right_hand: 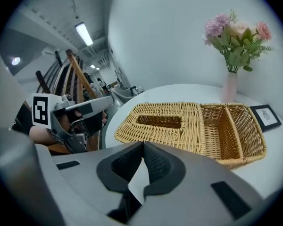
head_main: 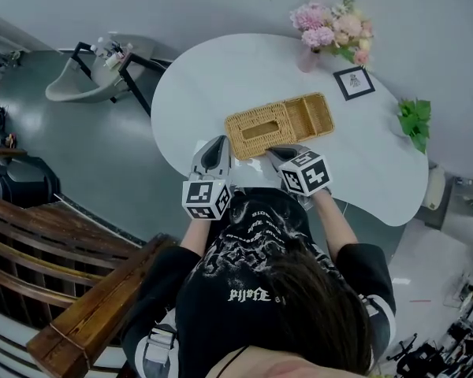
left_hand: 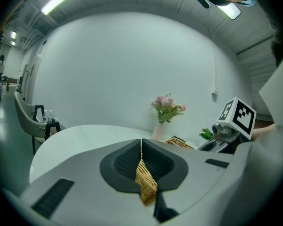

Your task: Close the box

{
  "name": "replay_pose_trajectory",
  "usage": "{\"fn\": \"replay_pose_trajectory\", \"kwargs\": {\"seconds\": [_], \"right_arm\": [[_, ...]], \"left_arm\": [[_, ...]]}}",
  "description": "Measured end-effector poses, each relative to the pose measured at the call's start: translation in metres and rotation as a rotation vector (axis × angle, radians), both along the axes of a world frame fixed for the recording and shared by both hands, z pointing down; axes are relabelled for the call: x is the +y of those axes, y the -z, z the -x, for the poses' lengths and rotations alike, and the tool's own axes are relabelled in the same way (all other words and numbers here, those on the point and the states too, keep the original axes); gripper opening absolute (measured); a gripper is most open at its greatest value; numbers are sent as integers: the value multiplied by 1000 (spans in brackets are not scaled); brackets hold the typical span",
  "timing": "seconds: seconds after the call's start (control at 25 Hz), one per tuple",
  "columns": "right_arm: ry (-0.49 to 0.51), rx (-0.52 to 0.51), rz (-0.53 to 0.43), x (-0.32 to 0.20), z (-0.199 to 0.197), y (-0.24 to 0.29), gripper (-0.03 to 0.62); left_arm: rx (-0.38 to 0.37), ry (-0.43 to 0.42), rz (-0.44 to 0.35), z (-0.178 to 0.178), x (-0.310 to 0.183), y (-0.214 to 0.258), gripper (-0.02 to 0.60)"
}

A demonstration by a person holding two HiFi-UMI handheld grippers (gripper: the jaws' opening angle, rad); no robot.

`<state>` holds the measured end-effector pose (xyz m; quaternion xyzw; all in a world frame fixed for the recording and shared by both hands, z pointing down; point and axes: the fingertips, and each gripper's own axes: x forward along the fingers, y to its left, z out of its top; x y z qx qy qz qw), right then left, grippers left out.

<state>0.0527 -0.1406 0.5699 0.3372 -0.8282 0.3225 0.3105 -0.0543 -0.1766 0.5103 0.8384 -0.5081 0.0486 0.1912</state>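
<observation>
A wicker box lies opened flat on the white table [head_main: 221, 77]. Its slotted lid [head_main: 260, 124] is the left half and its compartment tray [head_main: 314, 115] the right half. At the lid's near left corner my left gripper [head_main: 218, 142] is shut on the lid's edge; a strip of wicker [left_hand: 145, 182] shows between its pads. My right gripper [head_main: 273, 153] hovers at the lid's near edge, shut with nothing in it. The right gripper view has the lid [right_hand: 162, 121] and the tray [right_hand: 231, 128] just beyond the right gripper [right_hand: 142, 145], with the left gripper [right_hand: 85, 112] at the lid's left.
A vase of pink flowers [head_main: 331, 26], a small framed picture [head_main: 353, 83] and a green plant [head_main: 414, 116] stand at the table's far right. A pale chair [head_main: 87, 81] is off the table's left. A wooden railing [head_main: 79, 305] runs below left.
</observation>
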Motion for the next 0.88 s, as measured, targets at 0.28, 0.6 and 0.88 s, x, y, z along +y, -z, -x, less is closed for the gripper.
{"fn": "replay_pose_trajectory", "kwargs": {"seconds": [0.28,0.6,0.88], "right_arm": [[71,-61,-132,-22,5,45,107],[-199,-203,-442,-96,-5,106,119],[-379,-126,-511,-97,-16,92,26]], "left_arm": [[27,20,-36,0,-9,15,26],[65,61,-135,0,-26,56,26],[49,69,-146,-5,-26,55,26]]}}
